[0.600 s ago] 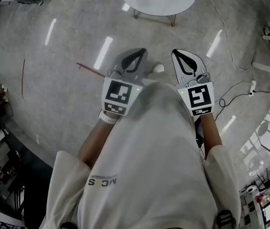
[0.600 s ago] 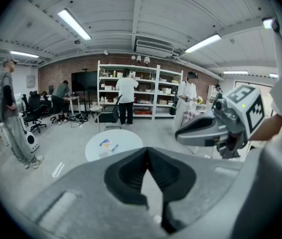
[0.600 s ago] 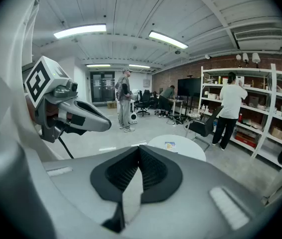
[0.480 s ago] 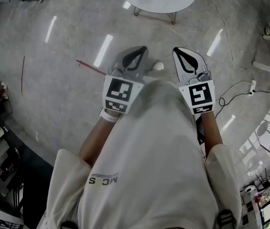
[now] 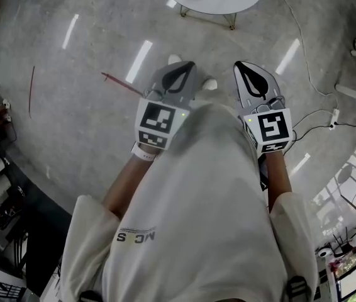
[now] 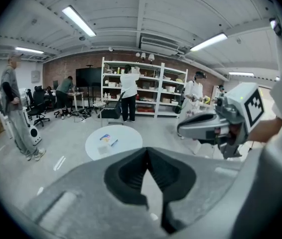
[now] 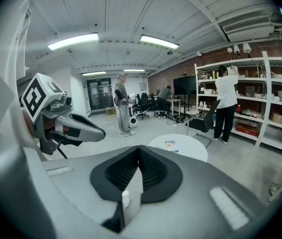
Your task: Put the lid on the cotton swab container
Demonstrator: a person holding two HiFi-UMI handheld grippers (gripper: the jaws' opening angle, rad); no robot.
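Note:
No cotton swab container or lid can be made out. In the head view my left gripper and right gripper are held side by side at waist height over bare grey floor. Both are shut, with nothing between the jaws. The left gripper view shows its jaw tips meeting, with the right gripper off to the right. In the right gripper view the jaws are closed too, and the left gripper hangs at the left. Ahead stands a round white table carrying small items, too small to identify.
The same table shows ahead of each gripper. Several people stand about the room. White shelves line the brick back wall, with an office chair nearby. A cable runs over the floor at right; a red stick lies at left.
The right gripper has drifted slightly right and lower in the head view. A white shoe now shows by the left gripper's tip. Both grippers stay shut.

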